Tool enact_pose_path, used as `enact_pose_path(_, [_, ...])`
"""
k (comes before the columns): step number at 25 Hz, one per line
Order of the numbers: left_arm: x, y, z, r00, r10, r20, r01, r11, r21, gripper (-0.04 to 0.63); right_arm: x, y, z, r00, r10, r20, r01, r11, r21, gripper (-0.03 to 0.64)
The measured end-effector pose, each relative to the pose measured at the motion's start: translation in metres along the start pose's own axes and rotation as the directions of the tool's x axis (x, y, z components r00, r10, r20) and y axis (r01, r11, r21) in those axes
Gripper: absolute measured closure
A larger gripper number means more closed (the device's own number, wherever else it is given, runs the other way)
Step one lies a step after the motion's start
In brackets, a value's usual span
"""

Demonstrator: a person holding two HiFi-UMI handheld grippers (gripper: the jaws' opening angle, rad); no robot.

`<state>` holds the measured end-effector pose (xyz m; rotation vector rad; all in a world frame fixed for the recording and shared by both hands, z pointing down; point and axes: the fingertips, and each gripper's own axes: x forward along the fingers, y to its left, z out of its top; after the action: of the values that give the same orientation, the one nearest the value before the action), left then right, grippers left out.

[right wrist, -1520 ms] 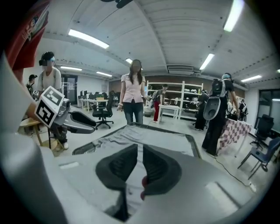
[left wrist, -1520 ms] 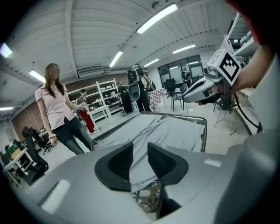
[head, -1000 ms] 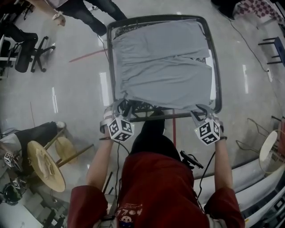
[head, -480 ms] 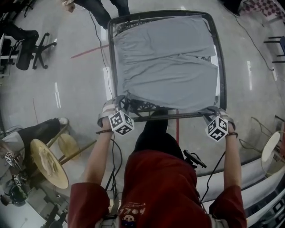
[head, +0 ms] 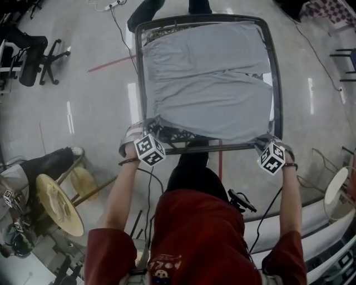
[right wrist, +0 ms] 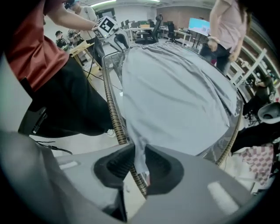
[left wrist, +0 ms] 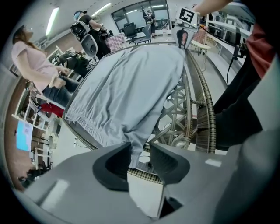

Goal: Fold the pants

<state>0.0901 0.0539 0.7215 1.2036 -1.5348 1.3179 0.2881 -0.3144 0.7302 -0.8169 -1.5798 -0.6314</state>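
Grey pants (head: pixel 208 83) lie spread flat over a glass table with a dark metal rim (head: pixel 138 83). My left gripper (head: pixel 146 129) is at the near left corner. In the left gripper view its jaws (left wrist: pixel 140 153) are closing around a hanging corner of the pants (left wrist: pixel 127 74), with a thin gap still showing beside one pad. My right gripper (head: pixel 266 139) is at the near right corner. In the right gripper view its jaws (right wrist: pixel 139 162) are closing and the pads pinch a bunched corner of the pants (right wrist: pixel 175 96) just over the rim (right wrist: pixel 111 109).
A person's feet (head: pixel 144 8) stand at the table's far edge. A black office chair (head: pixel 33 55) and a round wooden stool (head: pixel 55 203) stand on the floor to the left. A lattice frame (left wrist: pixel 183 109) lies under the glass. A person in pink (left wrist: pixel 37 61) stands beside the table.
Both grippers have moved forward and down onto the table's near corners, the right one also outward. The person at the far side has walked across.
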Motion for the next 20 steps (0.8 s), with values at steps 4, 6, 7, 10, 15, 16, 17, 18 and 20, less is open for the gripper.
enact_pose_path(4, [0.002, 0.000, -0.001, 1.000, 0.019, -0.002, -0.019, 0.999, 0.033, 0.533, 0.000, -0.002, -0.002, 0.998, -0.055, 0.010, 0.055, 0.998, -0.004, 0.601])
enact_pose_path(6, [-0.001, -0.002, -0.003, 1.000, 0.022, 0.002, -0.022, 0.999, 0.029, 0.543, -0.002, -0.002, -0.003, 0.997, -0.076, 0.015, 0.076, 0.997, 0.006, 0.607])
enact_pose_path(7, [-0.002, -0.002, -0.004, 1.000, 0.023, 0.004, -0.023, 0.999, 0.025, 0.545, -0.004, -0.002, -0.004, 0.996, -0.086, 0.016, 0.085, 0.996, 0.010, 0.607])
enact_pose_path(10, [-0.008, -0.007, -0.010, 1.000, 0.028, 0.001, -0.028, 0.999, 0.022, 0.551, -0.009, 0.001, -0.006, 0.996, -0.093, 0.016, 0.092, 0.996, 0.020, 0.607])
enact_pose_path(15, [-0.017, -0.031, -0.021, 1.000, 0.012, -0.006, -0.012, 0.999, 0.031, 0.555, -0.017, 0.015, -0.012, 0.996, -0.086, 0.004, 0.085, 0.996, 0.026, 0.607])
enact_pose_path(16, [-0.019, -0.036, -0.023, 1.000, 0.011, -0.006, -0.010, 0.999, 0.033, 0.558, -0.018, 0.019, -0.013, 0.996, -0.084, 0.001, 0.084, 0.996, 0.026, 0.607])
enact_pose_path(17, [-0.021, -0.040, -0.025, 1.000, 0.010, -0.006, -0.010, 0.999, 0.033, 0.567, -0.020, 0.021, -0.014, 0.996, -0.086, 0.000, 0.086, 0.996, 0.027, 0.607])
enact_pose_path(18, [-0.023, -0.043, -0.028, 1.000, 0.012, -0.007, -0.012, 0.999, 0.030, 0.578, -0.022, 0.023, -0.015, 0.996, -0.092, 0.000, 0.092, 0.995, 0.029, 0.607])
enact_pose_path(20, [-0.028, -0.045, -0.030, 1.000, 0.021, -0.004, -0.021, 1.000, 0.017, 0.578, -0.029, 0.023, -0.016, 0.994, -0.111, 0.007, 0.111, 0.993, 0.036, 0.607])
